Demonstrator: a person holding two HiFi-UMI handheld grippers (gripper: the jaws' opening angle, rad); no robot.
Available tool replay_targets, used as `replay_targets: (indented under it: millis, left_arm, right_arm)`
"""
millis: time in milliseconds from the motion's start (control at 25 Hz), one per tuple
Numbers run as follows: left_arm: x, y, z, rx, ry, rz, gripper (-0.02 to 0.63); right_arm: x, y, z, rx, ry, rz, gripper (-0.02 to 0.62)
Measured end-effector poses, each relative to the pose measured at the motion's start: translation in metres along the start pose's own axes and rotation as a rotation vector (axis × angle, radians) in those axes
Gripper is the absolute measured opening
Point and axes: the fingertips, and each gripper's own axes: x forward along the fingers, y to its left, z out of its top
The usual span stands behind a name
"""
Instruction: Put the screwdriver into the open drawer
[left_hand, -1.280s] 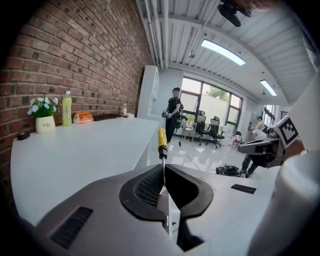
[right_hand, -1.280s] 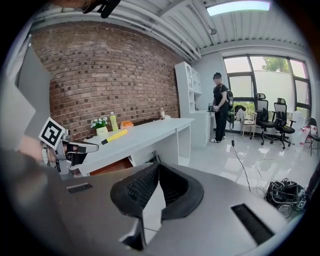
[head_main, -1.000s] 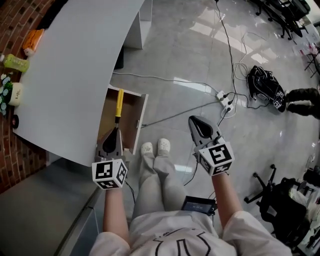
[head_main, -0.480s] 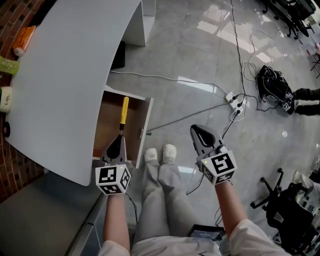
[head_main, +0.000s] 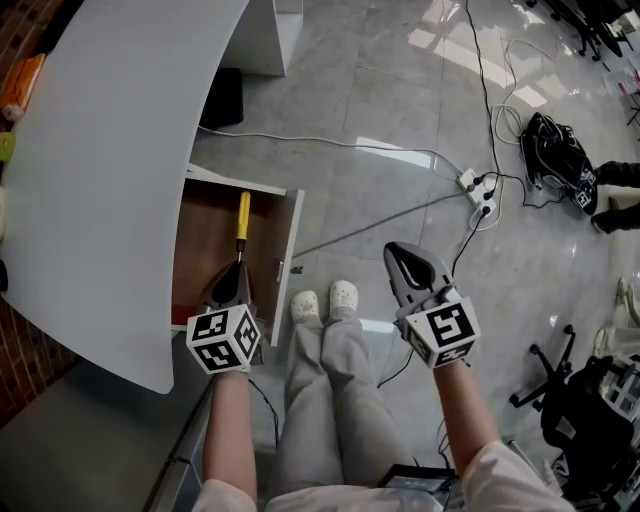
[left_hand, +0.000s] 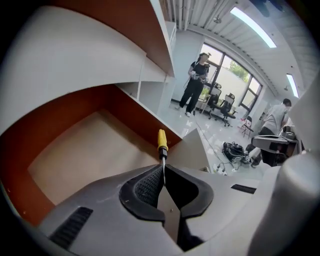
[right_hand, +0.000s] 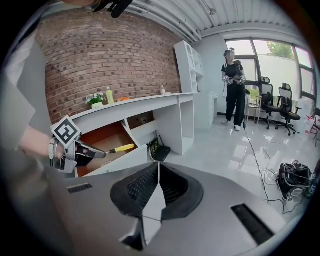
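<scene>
My left gripper (head_main: 236, 270) is shut on the metal shaft of a screwdriver (head_main: 242, 222) with a yellow handle. The handle points away from me over the brown inside of the open drawer (head_main: 200, 240), which juts from under the white desk (head_main: 110, 150). In the left gripper view the yellow handle (left_hand: 162, 140) sticks up past the closed jaw tips, above the drawer floor (left_hand: 95, 145). My right gripper (head_main: 402, 258) hangs shut and empty over the tiled floor to the right of my legs. In the right gripper view the left gripper (right_hand: 102, 154), the screwdriver (right_hand: 122, 148) and the drawer (right_hand: 102, 141) appear at the left.
The drawer's white front panel (head_main: 285, 250) stands open toward my feet (head_main: 325, 298). Cables and a power strip (head_main: 475, 188) lie on the floor, with a black bag (head_main: 560, 160) beyond. An office chair base (head_main: 545, 375) is at the right. A person (right_hand: 234, 90) stands by the windows.
Both grippers have sunk. The left one has carried the screwdriver lower, toward the drawer's inside, and tipped further down. The drawer looks nearer and larger in the head view.
</scene>
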Motion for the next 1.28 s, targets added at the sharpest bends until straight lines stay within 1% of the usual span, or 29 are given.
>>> replay_targets:
  millis: [240,400,520,680,760,800,840,880,1080,1240,1280]
  left_arm:
    - [0.030,0.008,-0.011,-0.022,0.077,0.018,0.021]
    - [0.044,0.014,-0.011,-0.048,0.094,0.034,0.021]
    - [0.049,0.014,-0.017,-0.060,0.118,0.027,0.021]
    - [0.055,0.013,-0.030,-0.045,0.162,0.027,0.021]
    - [0.060,0.014,-0.031,-0.048,0.164,0.026,0.024]
    - [0.062,0.015,-0.030,-0.056,0.164,0.022,0.058]
    - [0.063,0.016,-0.030,-0.065,0.165,0.016,0.144]
    - [0.063,0.016,-0.031,-0.071,0.166,0.012,0.175]
    - [0.055,0.017,-0.024,-0.029,0.162,0.018,0.171]
    - [0.042,0.014,-0.014,-0.013,0.147,0.030,0.133]
    - [0.037,0.012,-0.012,-0.006,0.144,0.033,0.112]
  right_arm:
    - [0.013,-0.002,-0.005,0.005,0.022,0.010,0.021]
    - [0.022,-0.005,-0.002,0.009,0.021,0.013,0.021]
    - [0.027,-0.005,0.000,0.013,0.019,0.014,0.021]
    - [0.032,-0.001,0.001,0.010,0.029,0.026,0.021]
    - [0.035,0.000,0.002,0.010,0.032,0.030,0.021]
    - [0.036,0.001,0.002,0.010,0.034,0.030,0.021]
    - [0.036,0.002,0.002,0.009,0.036,0.030,0.021]
    - [0.037,0.004,0.002,0.008,0.037,0.030,0.021]
    - [0.038,0.006,0.009,-0.006,0.037,0.035,0.021]
    - [0.034,0.008,0.022,-0.015,0.033,0.041,0.021]
    - [0.031,0.009,0.023,-0.017,0.038,0.043,0.021]
